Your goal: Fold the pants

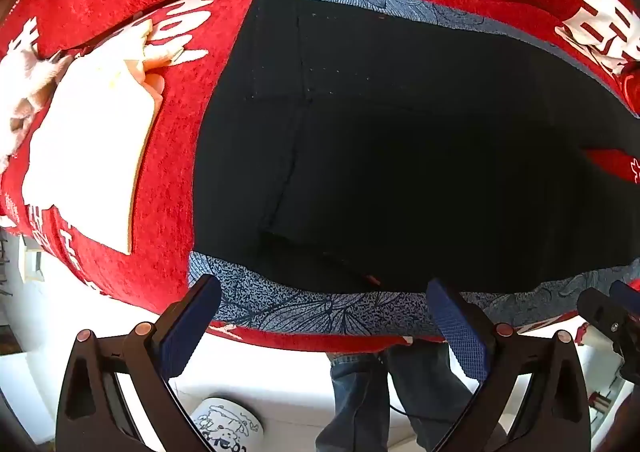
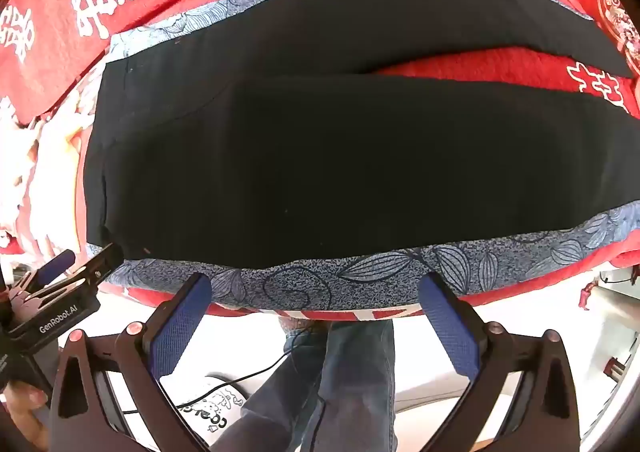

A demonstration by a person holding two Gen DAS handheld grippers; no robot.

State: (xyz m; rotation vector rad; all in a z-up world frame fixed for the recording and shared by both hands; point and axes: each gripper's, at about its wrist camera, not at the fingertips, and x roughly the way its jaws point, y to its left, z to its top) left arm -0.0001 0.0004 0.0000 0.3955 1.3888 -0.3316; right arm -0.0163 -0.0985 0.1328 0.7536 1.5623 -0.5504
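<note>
Black pants (image 2: 320, 155) lie flat on red blanket (image 1: 172, 155), blue patterned side strips showing. Left gripper (image 1: 324, 332) and right gripper (image 2: 316, 320) hang over near edge, jaws fully spread, nothing between them. Folded pale cloth (image 1: 88, 155) left of pants.

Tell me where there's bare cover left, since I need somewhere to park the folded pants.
Bare red cover shows between the black pants and the cream folded cloth, and in a red strip beyond the pants' far edge. The pants fill the middle.
</note>
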